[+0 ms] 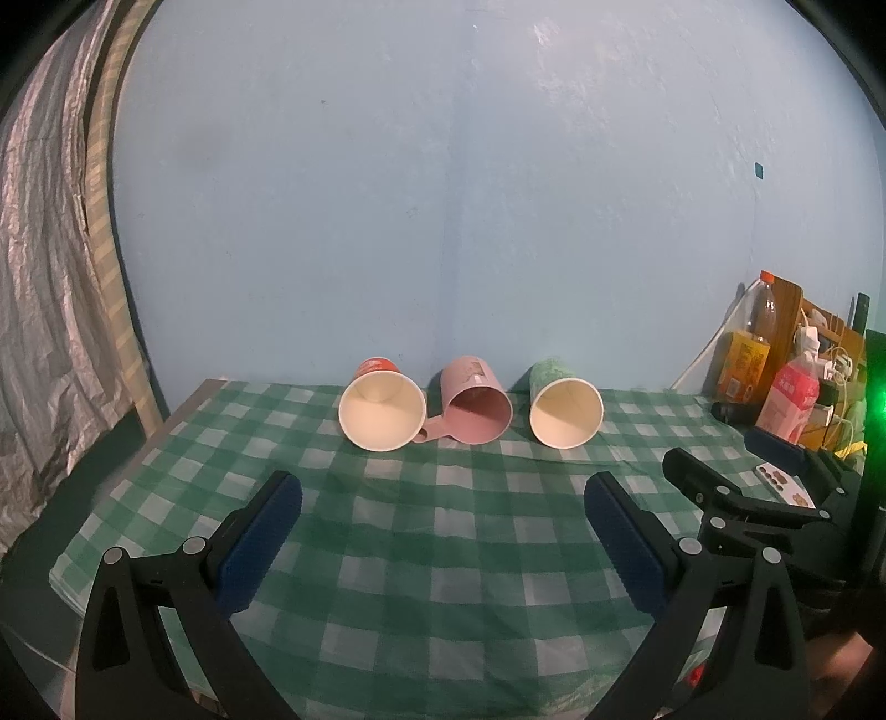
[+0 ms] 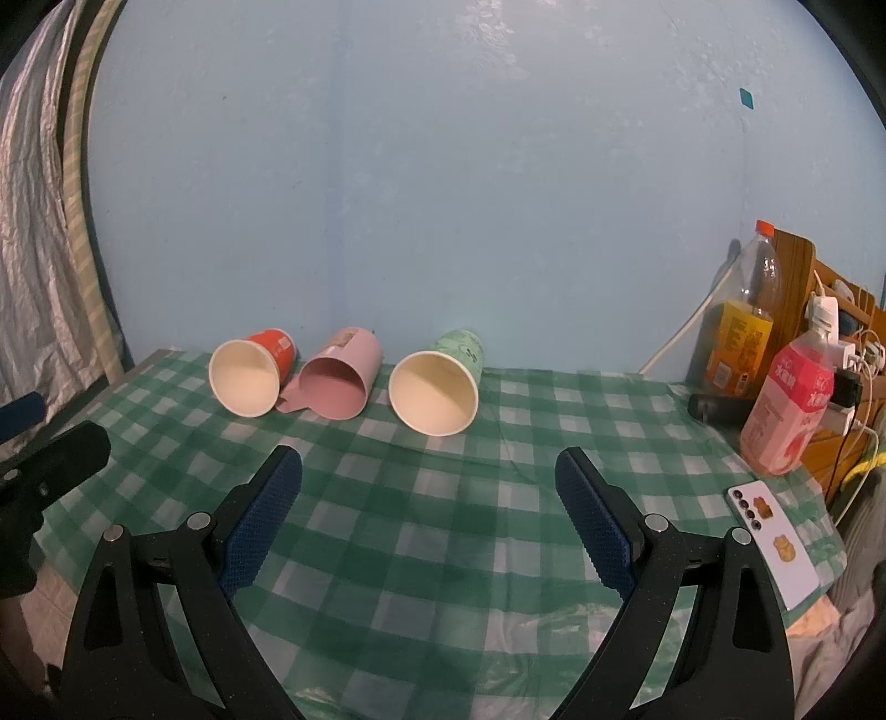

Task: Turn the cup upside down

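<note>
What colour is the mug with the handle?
Pink, inside and out; the mug shows best in the right wrist view.

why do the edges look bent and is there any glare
Left wrist view: fisheye curves the curtain and darkens the corners; a green light flares at the right edge. Right wrist view: same bending, soft sheen on the blue wall, cups still sharp.

Three cups on their sides in a row on tablecloth [image 1: 387, 554] near wall: paper cup [image 1: 382, 407] left, mug [image 1: 475, 400] middle touching it, second paper cup [image 1: 563, 405] right, apart
</note>
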### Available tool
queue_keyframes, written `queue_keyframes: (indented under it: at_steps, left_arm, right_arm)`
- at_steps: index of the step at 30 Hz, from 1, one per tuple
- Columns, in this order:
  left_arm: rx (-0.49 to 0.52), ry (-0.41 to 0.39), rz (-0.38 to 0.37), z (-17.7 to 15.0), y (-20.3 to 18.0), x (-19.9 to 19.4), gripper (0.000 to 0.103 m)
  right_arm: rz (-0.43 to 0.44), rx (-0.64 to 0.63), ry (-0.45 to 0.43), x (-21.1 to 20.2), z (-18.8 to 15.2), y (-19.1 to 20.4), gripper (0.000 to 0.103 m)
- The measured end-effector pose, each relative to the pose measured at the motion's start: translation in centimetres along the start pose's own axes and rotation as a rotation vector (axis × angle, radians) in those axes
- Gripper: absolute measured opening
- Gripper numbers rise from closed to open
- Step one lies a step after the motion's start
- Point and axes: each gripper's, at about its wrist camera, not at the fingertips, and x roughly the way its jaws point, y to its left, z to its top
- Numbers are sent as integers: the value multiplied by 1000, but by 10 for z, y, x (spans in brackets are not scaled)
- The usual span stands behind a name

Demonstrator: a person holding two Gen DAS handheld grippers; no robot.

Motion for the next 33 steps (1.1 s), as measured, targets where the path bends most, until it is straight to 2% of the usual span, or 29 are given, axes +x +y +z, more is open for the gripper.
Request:
queue_keyframes:
  at_steps: [24,33]
  left_arm:
    - [2,6,1,0,-2,1,103]
    - [14,35,13,-1,-4,11,103]
  right_arm:
    - [2,4,6,2,-2,-2,92]
    - [12,8,26,9,-3,-4,92]
